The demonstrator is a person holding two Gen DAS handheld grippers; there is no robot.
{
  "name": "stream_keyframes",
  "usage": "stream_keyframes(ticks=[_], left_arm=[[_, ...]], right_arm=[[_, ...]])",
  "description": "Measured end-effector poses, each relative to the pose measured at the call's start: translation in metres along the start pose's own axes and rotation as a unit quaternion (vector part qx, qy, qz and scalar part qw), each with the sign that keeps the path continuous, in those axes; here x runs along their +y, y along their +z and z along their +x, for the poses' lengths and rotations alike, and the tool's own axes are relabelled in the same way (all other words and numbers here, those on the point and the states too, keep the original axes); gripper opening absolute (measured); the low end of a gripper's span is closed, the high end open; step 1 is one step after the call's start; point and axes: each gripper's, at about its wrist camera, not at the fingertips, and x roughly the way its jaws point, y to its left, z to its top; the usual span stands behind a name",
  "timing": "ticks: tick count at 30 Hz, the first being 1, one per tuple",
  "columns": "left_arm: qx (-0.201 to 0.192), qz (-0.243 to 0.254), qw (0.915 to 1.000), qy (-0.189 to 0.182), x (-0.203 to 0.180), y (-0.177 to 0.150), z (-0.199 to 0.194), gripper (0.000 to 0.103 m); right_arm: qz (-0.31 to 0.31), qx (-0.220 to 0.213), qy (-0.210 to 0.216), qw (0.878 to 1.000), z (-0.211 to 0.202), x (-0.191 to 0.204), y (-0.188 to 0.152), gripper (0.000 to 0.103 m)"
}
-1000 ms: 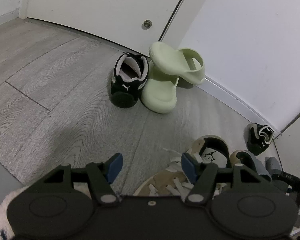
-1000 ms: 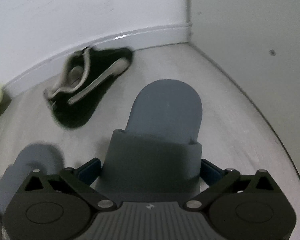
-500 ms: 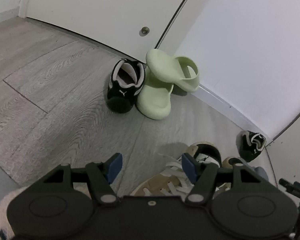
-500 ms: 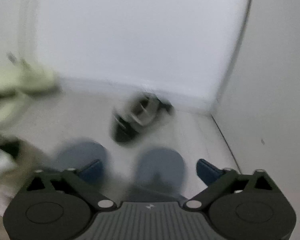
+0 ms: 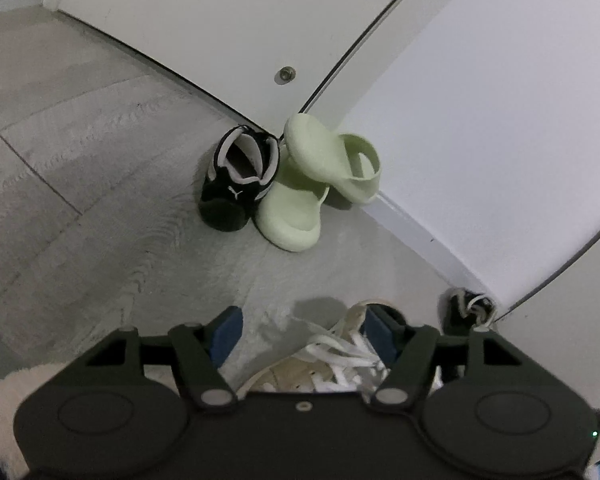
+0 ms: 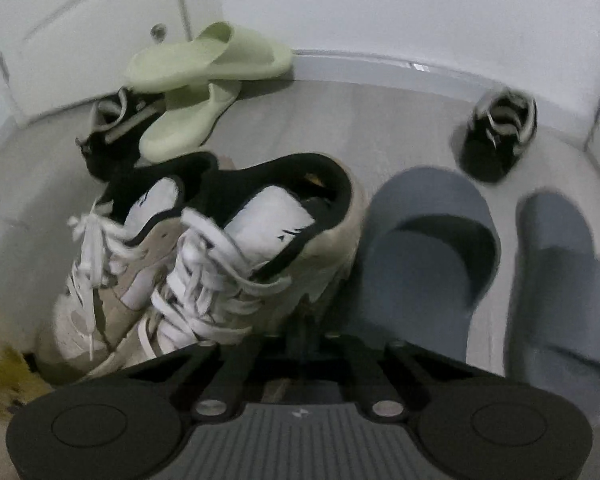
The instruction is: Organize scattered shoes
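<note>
L gripper (image 5: 300,326) fingers spread, empty, above laced sneakers (image 6: 204,256) on floor (image 5: 80,184). R gripper: fingertips hidden below frame, state can't tell. Grey slides (image 6: 428,248) beside sneakers, blurred.

Pale green slides (image 5: 300,216), grey-blue slides (image 6: 428,248)

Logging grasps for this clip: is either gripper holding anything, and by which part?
Left gripper: open, nothing held. Right gripper: fingers shut beside the white-laced sneaker; too blurred to tell if they pinch its side.
</note>
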Motion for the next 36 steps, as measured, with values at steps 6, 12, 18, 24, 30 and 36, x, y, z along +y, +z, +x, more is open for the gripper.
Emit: stream_keyframes(ticks=[6,12,18,24,30,36], left_arm=[[0.000,0.005,1.0000,-0.004,-0.003,0.000,0.000,0.070],[-0.001,-0.003,1.0000,-0.004,0.000,0.000,-0.001,0.070],[-0.002,0.009,0.9999,0.010,-0.003,-0.001,-0.002,0.070],[0.009,0.017,0.9997,0.015,-0.007,0.000,0.005,0.070],[0.009,0.035,0.9987,0.036,-0.011,-0.001,0.006,0.070],[0.009,0.041,0.9981,0.046,-0.012,-0.002,0.006,0.070]], right_arm=[[-0.025,-0.010,0.014,1.000,0.012,0.019,0.018,0.003],[-0.053,-0.012,0.054,0.997,0.034,0.032,0.051,0.004],[0.108,-0.065,0.020,0.992,-0.009,-0.041,0.031,0.062],[0.164,-0.011,-0.103,0.981,-0.028,-0.087,-0.024,0.062],[0.187,0.050,-0.081,0.978,-0.006,-0.089,-0.033,0.062],[0.137,0.057,-0.014,0.989,-0.006,-0.062,-0.034,0.062]])
